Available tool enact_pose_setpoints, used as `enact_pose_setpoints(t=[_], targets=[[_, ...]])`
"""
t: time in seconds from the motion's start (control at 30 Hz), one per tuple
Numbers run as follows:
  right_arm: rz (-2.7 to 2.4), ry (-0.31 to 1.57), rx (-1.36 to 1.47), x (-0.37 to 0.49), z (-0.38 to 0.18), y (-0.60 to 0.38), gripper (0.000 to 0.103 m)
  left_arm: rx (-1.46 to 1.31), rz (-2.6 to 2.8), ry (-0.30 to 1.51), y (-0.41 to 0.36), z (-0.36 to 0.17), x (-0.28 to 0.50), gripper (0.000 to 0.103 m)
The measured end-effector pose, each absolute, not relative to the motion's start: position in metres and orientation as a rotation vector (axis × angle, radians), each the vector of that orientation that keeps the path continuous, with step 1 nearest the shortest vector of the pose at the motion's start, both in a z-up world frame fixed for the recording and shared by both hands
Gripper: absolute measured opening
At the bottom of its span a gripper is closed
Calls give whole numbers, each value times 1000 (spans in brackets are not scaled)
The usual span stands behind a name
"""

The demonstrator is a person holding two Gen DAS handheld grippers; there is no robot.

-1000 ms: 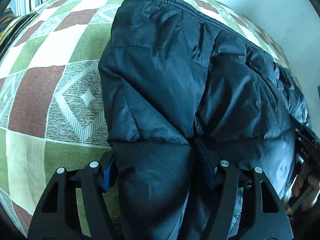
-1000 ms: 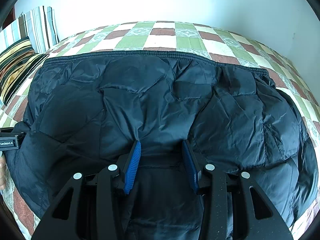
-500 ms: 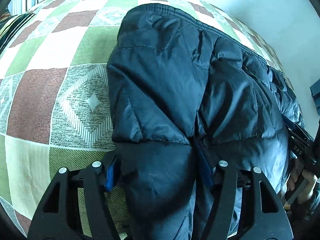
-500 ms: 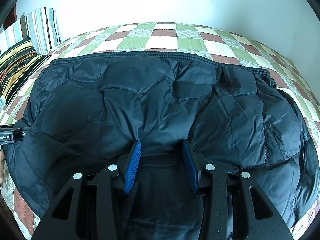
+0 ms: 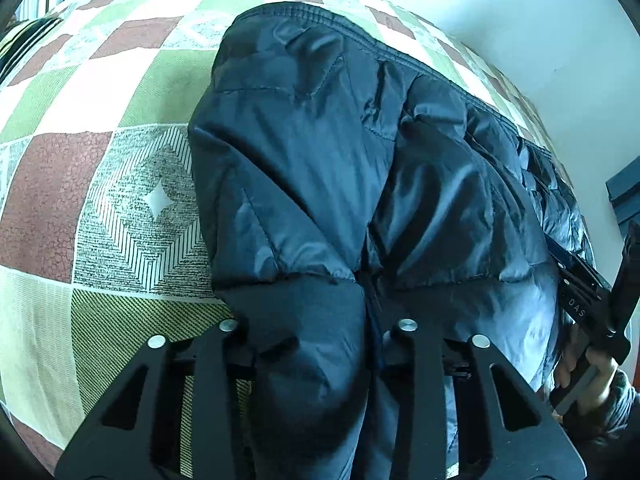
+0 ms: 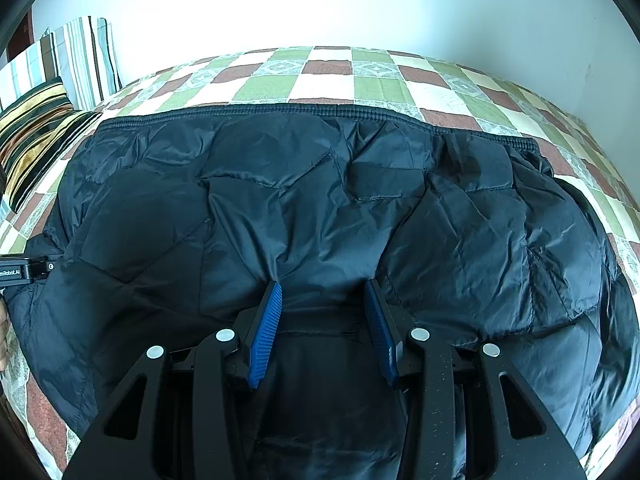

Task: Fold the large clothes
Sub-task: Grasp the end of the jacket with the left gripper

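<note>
We see one dark padded jacket (image 6: pixel 320 208) spread across a bed under a checked bedspread (image 6: pixel 332 76) of green, brown and cream squares, its ribbed hem toward 12 o'clock in the right wrist view. Compared with a second ago, the left wrist view has drawn back a little from the jacket (image 5: pixel 304 168), whose hem corner now sits lower in frame, with more bedspread (image 5: pixel 120 200) and wall showing beyond it; the right wrist view is nearly unchanged.

The left gripper (image 5: pixel 316 332) grasps a thick fold of the jacket's near edge, the fabric bulging between its jaws and hiding the pads entirely. The right gripper (image 6: pixel 324 332) has its jaws parted wide, the two blue ribbed pads (image 6: pixel 266 336) resting against the jacket on either side of a band of cloth (whether they pinch it, we cannot tell; they look released).

By count: one jacket, two grippers, two striped pillows (image 6: pixel 40 132) at 10 o'clock in the right wrist view. In the left wrist view, the right gripper (image 5: pixel 580 292) and the right hand (image 5: pixel 588 372) holding it appear at 4 o'clock; in the right wrist view, the tip of the left gripper (image 6: pixel 24 272) juts in at 9 o'clock.
</note>
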State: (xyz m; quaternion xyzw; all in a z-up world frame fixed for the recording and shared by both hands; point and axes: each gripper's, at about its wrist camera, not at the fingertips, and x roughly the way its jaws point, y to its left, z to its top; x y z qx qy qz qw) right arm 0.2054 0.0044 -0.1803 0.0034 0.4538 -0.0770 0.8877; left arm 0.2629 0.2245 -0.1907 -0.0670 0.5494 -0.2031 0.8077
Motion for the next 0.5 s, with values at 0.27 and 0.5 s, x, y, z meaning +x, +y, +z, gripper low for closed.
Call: enact_pose_setpoints(t=[0.27,0.5], targets=[[-157,943,10,209,-180,5,43,-121,-430,1152,246,-187,267,63],[-158,939,10,209,-179,5,43,-214,-452,1151,278,-197,257,77]])
